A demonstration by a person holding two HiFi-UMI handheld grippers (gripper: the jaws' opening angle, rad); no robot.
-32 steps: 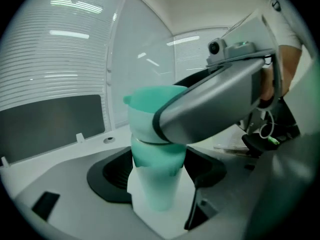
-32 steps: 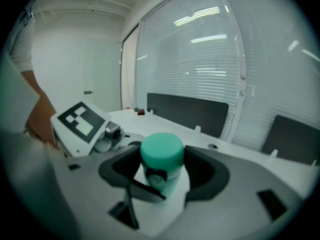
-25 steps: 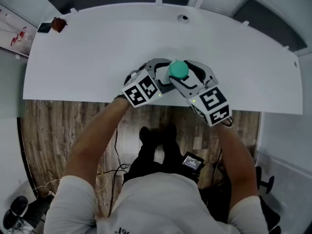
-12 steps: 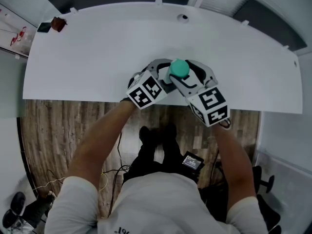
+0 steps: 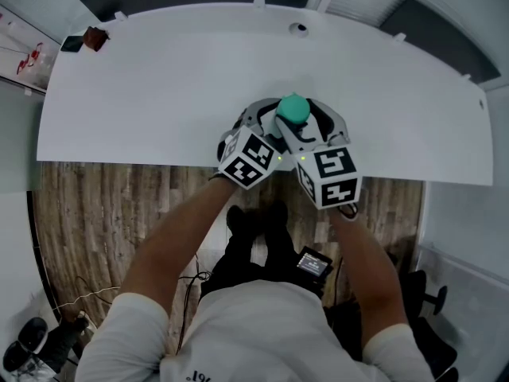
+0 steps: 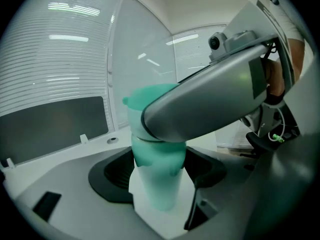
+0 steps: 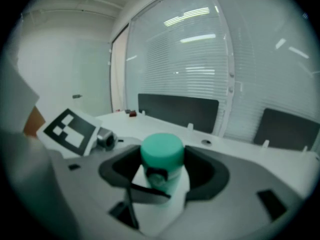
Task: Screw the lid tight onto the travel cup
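Left tool (image 6: 157,166) grips cup (image 6: 156,189), right tool (image 7: 162,173) lid (image 7: 161,151).

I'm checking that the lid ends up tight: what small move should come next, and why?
Probably twist the right gripper, shut on the lid, a small way in the tightening direction while the left gripper holds the travel cup steady; the lid already sits on the cup.

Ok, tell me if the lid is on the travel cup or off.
On: the green lid caps the upright travel cup in the right gripper view. How tight, cannot tell.
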